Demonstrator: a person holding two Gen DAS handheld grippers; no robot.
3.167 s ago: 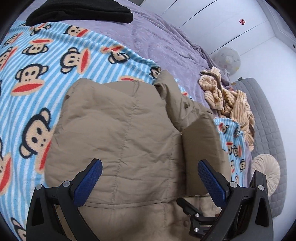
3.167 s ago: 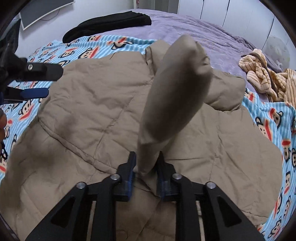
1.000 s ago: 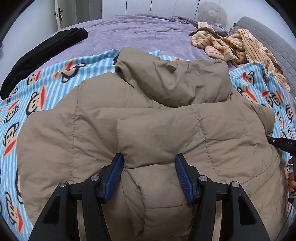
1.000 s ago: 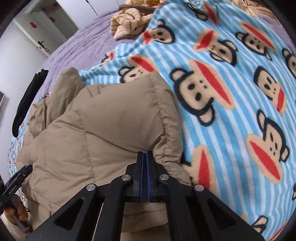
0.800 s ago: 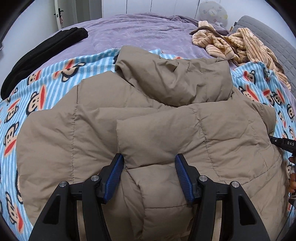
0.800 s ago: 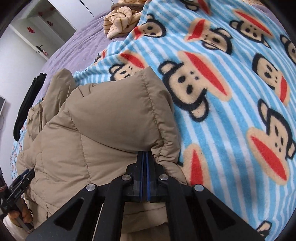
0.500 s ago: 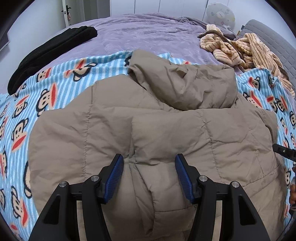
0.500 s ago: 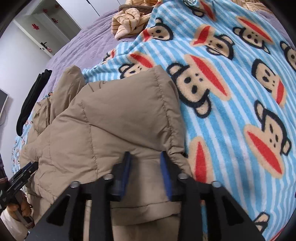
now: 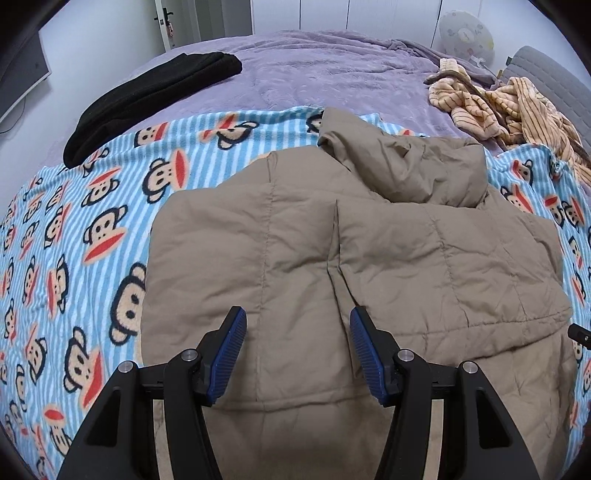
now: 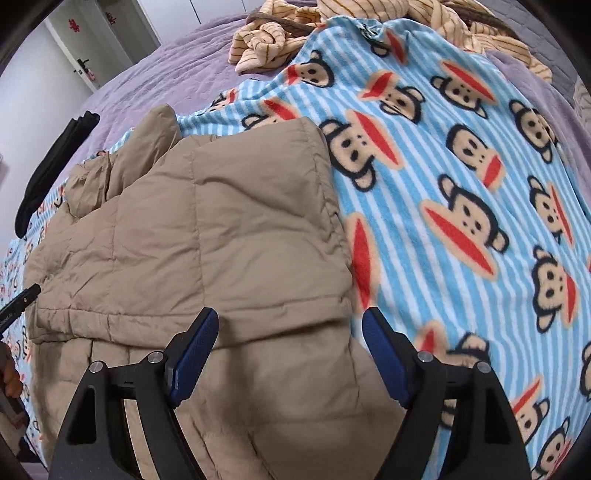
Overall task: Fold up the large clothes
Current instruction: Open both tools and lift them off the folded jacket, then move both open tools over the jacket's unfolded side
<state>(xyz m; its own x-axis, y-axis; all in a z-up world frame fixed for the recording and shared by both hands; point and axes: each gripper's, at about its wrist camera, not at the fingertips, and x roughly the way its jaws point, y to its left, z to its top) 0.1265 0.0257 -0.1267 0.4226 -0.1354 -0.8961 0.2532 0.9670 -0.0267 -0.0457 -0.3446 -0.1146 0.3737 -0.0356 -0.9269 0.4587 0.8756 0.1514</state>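
Observation:
A tan padded jacket (image 9: 369, 258) lies flat on a blue striped monkey blanket (image 9: 74, 229), both sleeves folded in over its body, hood bunched at the far end. My left gripper (image 9: 295, 350) is open and empty, above the jacket's near middle. In the right wrist view the jacket (image 10: 207, 240) fills the left half, with the blanket (image 10: 461, 184) to its right. My right gripper (image 10: 288, 350) is open and empty, above the jacket's right edge by the folded sleeve. The tip of the left gripper shows at that view's left edge.
A black garment (image 9: 147, 96) lies on the purple bedspread (image 9: 332, 74) at the far left. A heap of orange striped clothes (image 9: 509, 103) lies at the far right, also in the right wrist view (image 10: 295, 33). A grey headboard (image 9: 554, 85) and white wardrobe doors stand behind.
My right gripper has let go of the jacket's sleeve edge and opened wide. My left gripper has drawn back from the jacket, and the folded sleeves have settled flat.

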